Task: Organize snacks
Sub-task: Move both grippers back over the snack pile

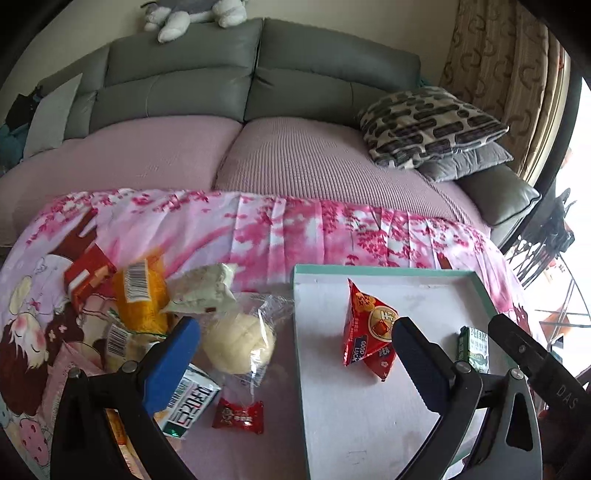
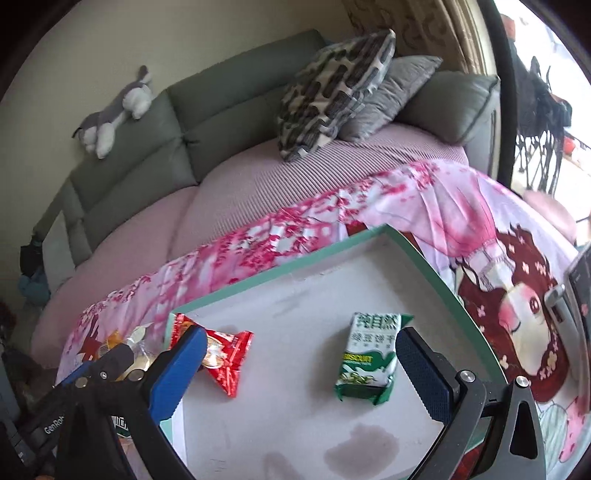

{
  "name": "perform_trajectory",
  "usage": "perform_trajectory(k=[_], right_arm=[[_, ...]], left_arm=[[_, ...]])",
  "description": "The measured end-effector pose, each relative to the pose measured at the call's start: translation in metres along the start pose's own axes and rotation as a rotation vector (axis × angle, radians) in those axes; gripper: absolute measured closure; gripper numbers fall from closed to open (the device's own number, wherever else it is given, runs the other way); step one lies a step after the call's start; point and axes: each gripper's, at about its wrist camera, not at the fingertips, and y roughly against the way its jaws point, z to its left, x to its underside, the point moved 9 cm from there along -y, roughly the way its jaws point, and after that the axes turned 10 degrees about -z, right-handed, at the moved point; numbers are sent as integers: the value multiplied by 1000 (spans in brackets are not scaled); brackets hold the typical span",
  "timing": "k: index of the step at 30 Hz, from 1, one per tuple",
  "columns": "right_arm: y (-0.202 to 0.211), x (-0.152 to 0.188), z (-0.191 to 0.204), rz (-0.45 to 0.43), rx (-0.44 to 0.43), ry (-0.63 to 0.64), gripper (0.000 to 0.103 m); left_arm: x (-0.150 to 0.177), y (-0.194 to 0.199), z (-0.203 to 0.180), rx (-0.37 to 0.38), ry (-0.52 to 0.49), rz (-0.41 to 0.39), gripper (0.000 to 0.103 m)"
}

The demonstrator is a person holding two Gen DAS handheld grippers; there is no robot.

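A shallow white tray with a teal rim (image 1: 384, 271) (image 2: 280, 282) lies on a pink printed cloth. Inside it rest a red snack packet (image 1: 364, 328) (image 2: 225, 354) and a green and white biscuit pack (image 2: 371, 360) (image 1: 474, 349). My left gripper (image 1: 295, 332) stands open above the tray's left edge, nothing between its blue pads. My right gripper (image 2: 301, 345) is open wide over the tray, with the biscuit pack lying loose just inside its right finger. Left of the tray sits a pile: a bagged bun (image 1: 240, 341), a white carton (image 1: 192, 404), a small red candy (image 1: 238, 417), an orange packet (image 1: 142, 299), a red box (image 1: 86, 275).
A grey sofa with pink seat covers (image 1: 295, 158) runs behind the table. Patterned and grey cushions (image 1: 428, 125) lie at its right end, and a plush toy (image 1: 192, 14) sits on the backrest. A dark stain (image 2: 360, 448) marks the tray floor near me.
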Motion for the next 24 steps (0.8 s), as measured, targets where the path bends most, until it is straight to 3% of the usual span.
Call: perform_trajectory(k=[4,9,13,24], right_arm=[[4,1,11,-12,-24,8,0],[13,1,21,-34,-63,-13,0],[21,2,31,-44,-72,6,0],[20,33,79,54,-132,142,0]], left_arm=[[-11,18,11,-50,-40,-69,0],[-15,39,43,-112,-10,-105,0],[-15,56,72,-186,-9,-106,0],[0,102,156,-317,71,-79,0]])
